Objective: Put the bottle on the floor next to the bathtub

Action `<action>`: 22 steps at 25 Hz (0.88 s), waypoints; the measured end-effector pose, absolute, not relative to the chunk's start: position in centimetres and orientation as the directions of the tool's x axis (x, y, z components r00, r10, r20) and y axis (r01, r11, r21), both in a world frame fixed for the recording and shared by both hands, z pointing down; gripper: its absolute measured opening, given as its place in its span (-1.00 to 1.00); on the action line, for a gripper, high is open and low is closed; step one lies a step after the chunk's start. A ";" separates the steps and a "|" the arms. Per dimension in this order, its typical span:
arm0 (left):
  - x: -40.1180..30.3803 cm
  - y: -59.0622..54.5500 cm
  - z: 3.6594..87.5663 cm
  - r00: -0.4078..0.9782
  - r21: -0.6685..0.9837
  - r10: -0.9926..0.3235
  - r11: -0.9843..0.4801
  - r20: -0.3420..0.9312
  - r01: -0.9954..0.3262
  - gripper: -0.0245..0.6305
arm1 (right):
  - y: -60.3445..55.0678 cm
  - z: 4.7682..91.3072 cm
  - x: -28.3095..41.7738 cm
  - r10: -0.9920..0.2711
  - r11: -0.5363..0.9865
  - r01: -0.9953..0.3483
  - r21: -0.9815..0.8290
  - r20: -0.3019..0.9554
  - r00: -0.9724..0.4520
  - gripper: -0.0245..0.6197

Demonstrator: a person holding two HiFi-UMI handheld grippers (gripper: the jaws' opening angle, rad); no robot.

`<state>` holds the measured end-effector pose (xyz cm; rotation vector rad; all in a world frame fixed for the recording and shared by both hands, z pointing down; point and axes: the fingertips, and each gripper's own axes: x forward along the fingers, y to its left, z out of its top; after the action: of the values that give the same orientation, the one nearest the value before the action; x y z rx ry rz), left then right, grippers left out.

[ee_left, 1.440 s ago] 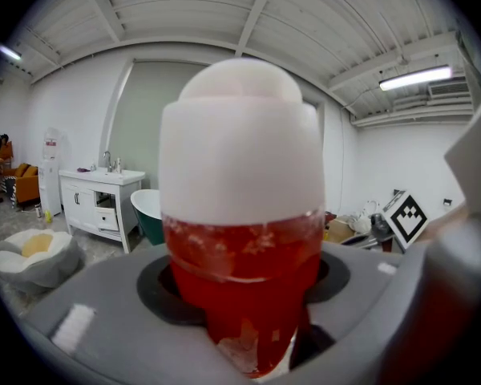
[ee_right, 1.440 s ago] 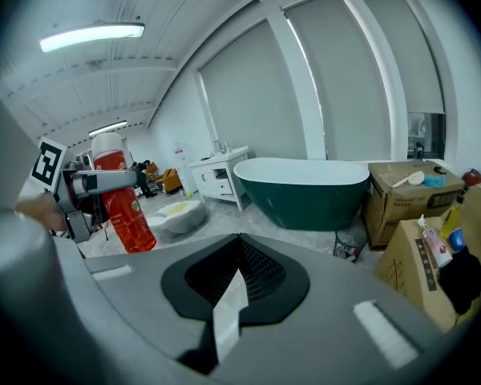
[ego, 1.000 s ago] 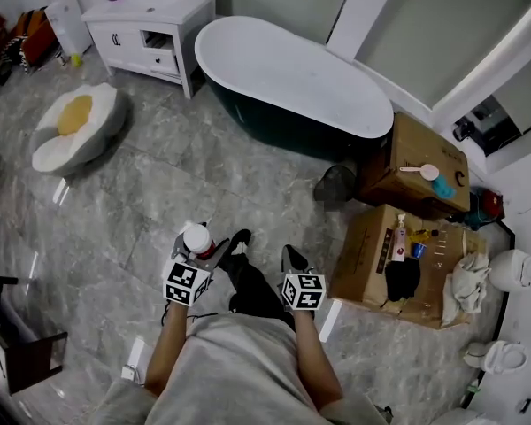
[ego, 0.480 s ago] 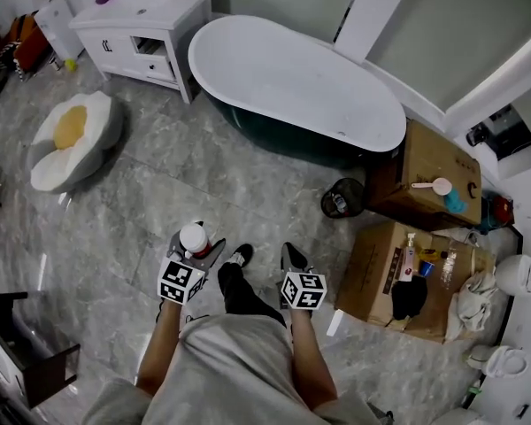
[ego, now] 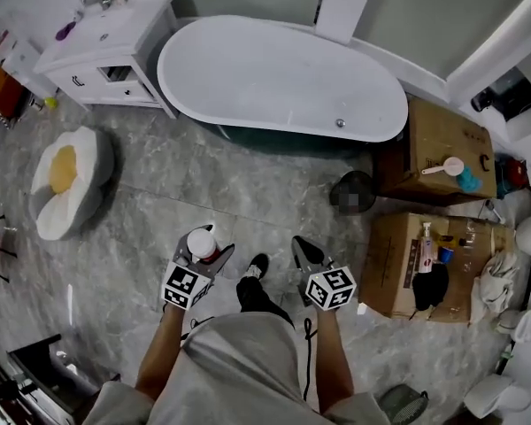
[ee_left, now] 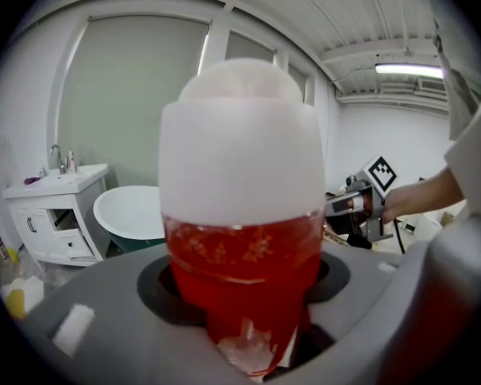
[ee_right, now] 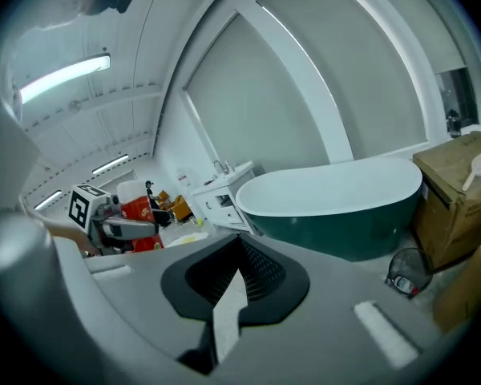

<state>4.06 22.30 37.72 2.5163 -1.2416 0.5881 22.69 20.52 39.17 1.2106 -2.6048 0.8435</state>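
A red bottle [ego: 202,243] with a white cap stands upright between the jaws of my left gripper [ego: 201,253], which is shut on it. In the left gripper view the bottle [ee_left: 242,239] fills the middle of the picture. The left gripper [ee_right: 116,219] and the bottle [ee_right: 138,208] also show small in the right gripper view. My right gripper [ego: 304,253] is shut and holds nothing. The white bathtub [ego: 283,78] with a dark green outside lies ahead across the grey tile floor; it shows again as the bathtub [ee_right: 337,203] and the bathtub [ee_left: 128,215].
A white vanity with a sink [ego: 106,42] stands left of the tub. An egg-shaped cushion [ego: 64,180] lies on the floor at left. A black waste bin [ego: 352,191] and cardboard boxes [ego: 442,153] with toiletries stand at right. The person's foot [ego: 252,277] is between the grippers.
The view has moved closer to the bathtub, which now lies more squarely ahead. Both grippers keep their hold and places relative to the body.
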 end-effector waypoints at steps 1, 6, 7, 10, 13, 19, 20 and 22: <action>4.1 21.4 37.7 0.558 0.059 -0.683 -0.607 0.470 -0.793 0.09 | 19.9 38.7 22.7 -0.657 0.525 -0.732 -0.434 0.340 -0.673 -0.92; 4.6 17.7 37.5 0.609 0.033 -0.642 -0.675 0.467 -0.737 0.09 | 17.1 33.9 21.5 -0.666 0.584 -0.676 -0.449 0.211 -0.716 -0.92; 4.8 17.1 37.5 0.620 0.033 -0.632 -0.688 0.465 -0.725 0.09 | 16.8 32.8 21.1 -0.659 0.607 -0.673 -0.422 0.206 -0.723 -0.92; 6.0 15.6 37.5 0.660 0.030 -0.601 -0.728 0.451 -0.685 0.09 | 16.5 30.7 20.2 -0.639 0.659 -0.673 -0.336 0.223 -0.736 -0.92; 7.8 14.0 37.9 0.702 0.025 -0.553 -0.777 0.448 -0.629 0.09 | 15.9 30.0 20.2 -0.649 0.660 -0.692 -0.293 0.242 -0.721 -0.92; 11.4 11.3 38.4 0.820 0.051 -0.385 -0.894 0.423 -0.446 0.09 | 13.7 28.4 18.4 -0.699 0.632 -0.727 -0.270 0.206 -0.684 -0.92; 11.9 10.9 38.3 0.839 0.063 -0.349 -0.910 0.417 -0.410 0.09 | 13.1 27.9 17.8 -0.705 0.633 -0.724 -0.275 0.184 -0.685 -0.92; 12.8 9.9 38.1 0.868 0.081 -0.286 -0.935 0.406 -0.346 0.09 | 11.7 26.8 16.9 -0.719 0.627 -0.721 -0.295 0.135 -0.681 -0.92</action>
<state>12.78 9.93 38.06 2.8891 -0.4913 0.5928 16.87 11.68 26.79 1.2522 -2.8298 0.5160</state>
